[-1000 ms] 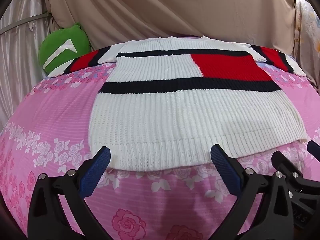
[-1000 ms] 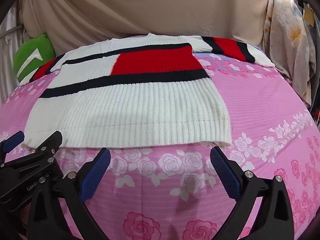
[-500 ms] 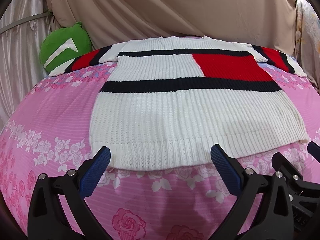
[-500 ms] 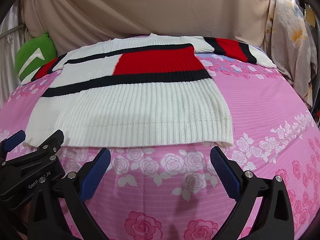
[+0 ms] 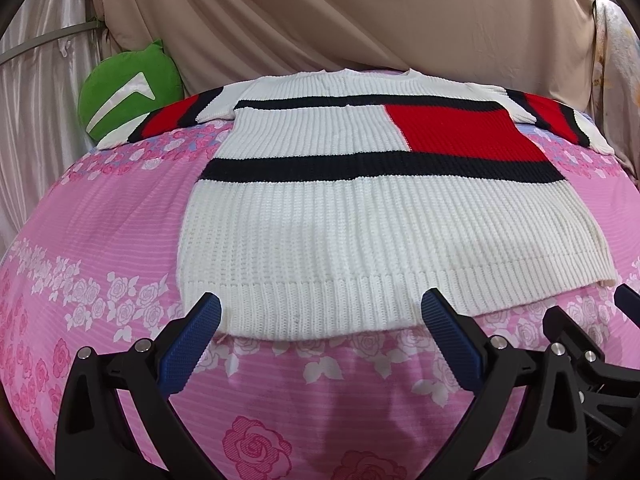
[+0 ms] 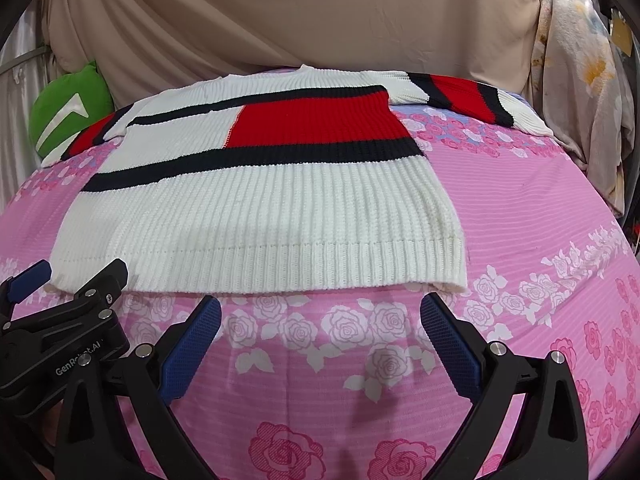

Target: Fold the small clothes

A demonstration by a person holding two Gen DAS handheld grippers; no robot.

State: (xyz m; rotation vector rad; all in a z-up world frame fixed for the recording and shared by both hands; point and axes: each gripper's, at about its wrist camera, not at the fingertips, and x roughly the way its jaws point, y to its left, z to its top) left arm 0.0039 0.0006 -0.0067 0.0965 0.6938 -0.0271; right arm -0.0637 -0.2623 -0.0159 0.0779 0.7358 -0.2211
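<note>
Both claws are hovering released and empty at the near edge of the bed [image 5: 100,208]; the left claw [image 5: 320,312] is sitting over the ribbed hem of the sweater [image 5: 360,220], nearer than the right claw [image 6: 320,312], which is hanging just short of the hem's right corner; the sweater [image 6: 280,208] is lying flat ahead, its long axis running away toward the collar, sleeves spreading sideways; each claw is pointing forward and low.

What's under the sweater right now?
The sweater lies flat on the pink floral bedsheet, which shows all round it. Whatever lies beneath the knit is covered, though no bump shows. Both sleeves are spread outward, not tucked under.
</note>
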